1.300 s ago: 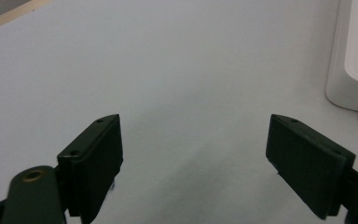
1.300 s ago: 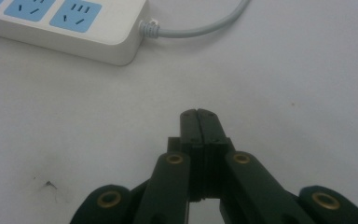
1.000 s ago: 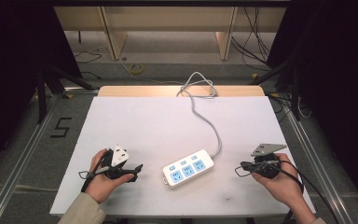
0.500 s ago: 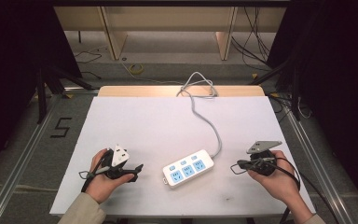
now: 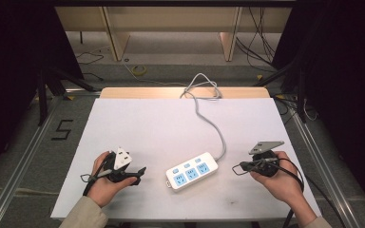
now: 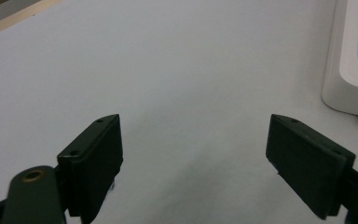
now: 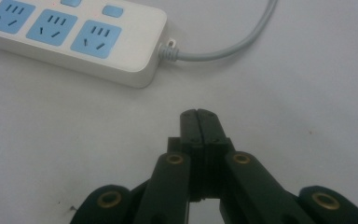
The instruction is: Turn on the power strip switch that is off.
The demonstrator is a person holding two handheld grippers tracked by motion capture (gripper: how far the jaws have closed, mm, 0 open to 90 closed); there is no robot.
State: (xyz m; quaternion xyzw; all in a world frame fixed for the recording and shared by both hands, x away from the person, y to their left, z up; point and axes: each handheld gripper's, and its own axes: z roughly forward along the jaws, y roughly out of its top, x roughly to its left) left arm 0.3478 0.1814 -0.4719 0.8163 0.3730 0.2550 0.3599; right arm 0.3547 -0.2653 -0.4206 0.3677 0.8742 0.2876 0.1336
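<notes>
Near the table's [image 5: 138, 118] front edge, the left gripper [image 6: 193, 158] hovers with jaws spread wide, empty. The right gripper [image 7: 198, 116] has its jaws pressed together, grasping nothing. Between them lies a white power strip [image 5: 192, 170] with 3 blue sockets; its grey cable [image 5: 212, 124] runs toward the far edge.

A single legible mark appears in the high view: a dark numeral "5" [image 5: 62, 129], set on the grey floor just beside the left edge of the white table [image 5: 138, 123], level with the table's middle depth and well to the left of the power strip [image 5: 192, 170]. The power strip itself carries no readable lettering; in the right gripper view its blue socket faces [image 7: 95, 38] and blue buttons show only slot openings, no brand or rating. In the left gripper view the corner of the strip likewise bears no text.
</notes>
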